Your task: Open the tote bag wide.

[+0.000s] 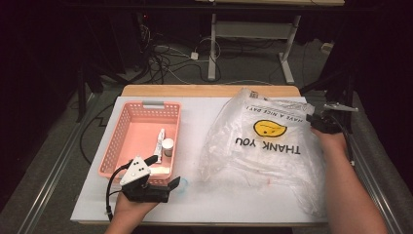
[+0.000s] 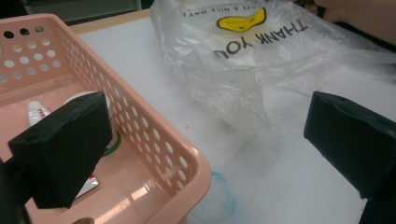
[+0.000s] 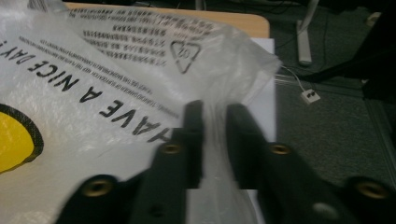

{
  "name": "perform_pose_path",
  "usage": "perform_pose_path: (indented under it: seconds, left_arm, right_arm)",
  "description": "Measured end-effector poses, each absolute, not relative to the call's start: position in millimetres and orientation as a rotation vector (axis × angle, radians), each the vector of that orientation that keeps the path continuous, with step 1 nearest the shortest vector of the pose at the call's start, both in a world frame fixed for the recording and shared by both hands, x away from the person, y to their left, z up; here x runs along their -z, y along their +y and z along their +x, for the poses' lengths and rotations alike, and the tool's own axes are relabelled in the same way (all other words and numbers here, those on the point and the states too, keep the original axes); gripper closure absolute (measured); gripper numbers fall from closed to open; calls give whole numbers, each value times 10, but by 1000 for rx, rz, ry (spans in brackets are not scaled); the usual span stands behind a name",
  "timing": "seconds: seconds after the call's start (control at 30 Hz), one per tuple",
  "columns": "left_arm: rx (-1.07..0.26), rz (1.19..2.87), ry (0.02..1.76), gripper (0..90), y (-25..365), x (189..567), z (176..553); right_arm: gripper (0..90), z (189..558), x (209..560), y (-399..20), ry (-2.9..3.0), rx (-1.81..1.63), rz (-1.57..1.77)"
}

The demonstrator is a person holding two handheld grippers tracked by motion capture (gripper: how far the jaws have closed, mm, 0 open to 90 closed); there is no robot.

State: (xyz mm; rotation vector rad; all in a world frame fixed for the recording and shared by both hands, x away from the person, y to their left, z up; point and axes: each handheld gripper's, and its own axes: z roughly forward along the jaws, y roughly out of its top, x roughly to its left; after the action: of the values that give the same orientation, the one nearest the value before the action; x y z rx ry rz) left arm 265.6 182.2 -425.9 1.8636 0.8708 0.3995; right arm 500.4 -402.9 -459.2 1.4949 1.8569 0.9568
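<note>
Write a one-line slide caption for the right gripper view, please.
Right tongs straddle a fold of the clear "THANK YOU" plastic bag near the table's edge.

From the high view I see the white table top (image 1: 195, 195) brightly lit from above, while the floor around it sinks into near black at both frame edges. Glare shines on the crinkled clear plastic bag (image 1: 265, 141). In my left gripper view the pink perforated plastic basket (image 2: 154, 140) gleams lower centre. My right gripper view is soft; its black jaws blur along the bottom.
</note>
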Motion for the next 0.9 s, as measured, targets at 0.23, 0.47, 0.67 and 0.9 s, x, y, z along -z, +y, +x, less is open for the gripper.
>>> perform_pose_path:
  seconds: [0.23, 0.47, 0.67, 0.9]
  left_arm:
    - [-380, 1863, 853, 4, 1796, 4301, 2635]
    - [-371, 1877, 822, 4, 1713, 4298, 2594]
    - [-368, 1864, 822, 4, 1760, 4283, 2569]
    - [-359, 1859, 827, 1, 1778, 4256, 2565]
  right_arm:
    - [524, 4544, 4300, -4080, 1830, -978, 1455]
    - [497, 3610, 4332, -3925, 1917, -1018, 1372]
    - [457, 2891, 4455, -3804, 1898, -1059, 1366]
    - [430, 2576, 4595, -3856, 1932, -1023, 1443]
